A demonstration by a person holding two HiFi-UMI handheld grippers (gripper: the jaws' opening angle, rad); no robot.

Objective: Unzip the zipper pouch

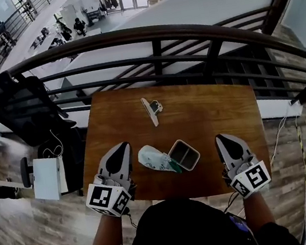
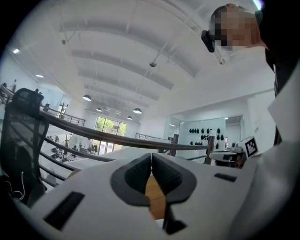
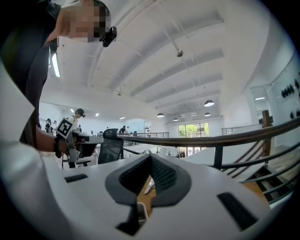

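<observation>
The zipper pouch [image 1: 154,159], white with green markings, lies near the front edge of the table, between the two grippers and touched by neither. A curved dark railing [image 1: 155,33] sweeps around the far side of the scene. Just inside it stands the brown wooden table [image 1: 209,109]. To the left of the table is a black mesh office chair [image 1: 21,106], with a white box [image 1: 47,178] low beside it.

The left gripper [image 1: 124,146] rests at the table's front left corner, pointing away from the person. In the left gripper view its jaws are pressed together with nothing between them; only a strip of the wooden tabletop shows below the pads. The right gripper [image 1: 220,137] rests at the front right, well apart from the pouch. The right gripper view shows its jaws together and empty in the same way.

Touching the pouch on its right side is a small dark rectangular container [image 1: 184,154] with a pale rim, divided in two. Farther back, near the middle of the table, lies a small pale clip [image 1: 151,110], apart from everything else.
</observation>
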